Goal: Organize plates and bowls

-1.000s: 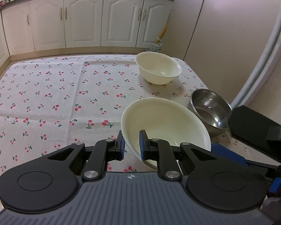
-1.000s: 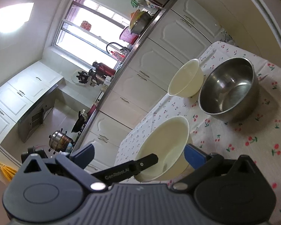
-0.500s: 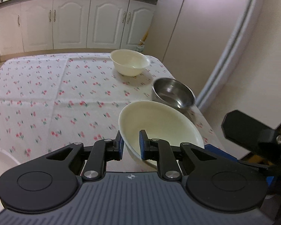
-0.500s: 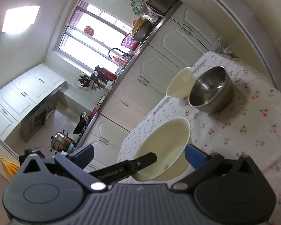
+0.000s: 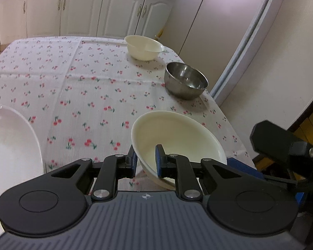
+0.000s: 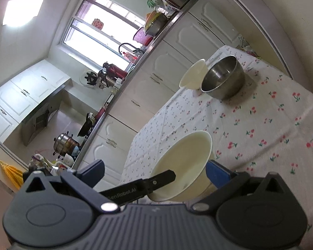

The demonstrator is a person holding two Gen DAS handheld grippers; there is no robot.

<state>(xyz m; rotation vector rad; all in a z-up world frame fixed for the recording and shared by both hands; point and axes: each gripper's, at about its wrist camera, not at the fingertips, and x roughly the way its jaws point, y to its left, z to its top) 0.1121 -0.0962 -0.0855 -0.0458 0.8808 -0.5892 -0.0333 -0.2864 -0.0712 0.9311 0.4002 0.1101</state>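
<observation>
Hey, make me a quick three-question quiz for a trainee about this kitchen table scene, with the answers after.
1. True or false: the left gripper is shut on the cream bowl.
2. Which bowl is nearest the fridge? A steel bowl; B far cream bowl.
3. What lies at the left edge of the left wrist view?

Key: 1 true, on its rim. 2 A. 3 a white plate.

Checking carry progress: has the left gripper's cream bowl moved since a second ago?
Yes. The cream bowl has pulled back from the steel bowl, toward the table's near edge.
</observation>
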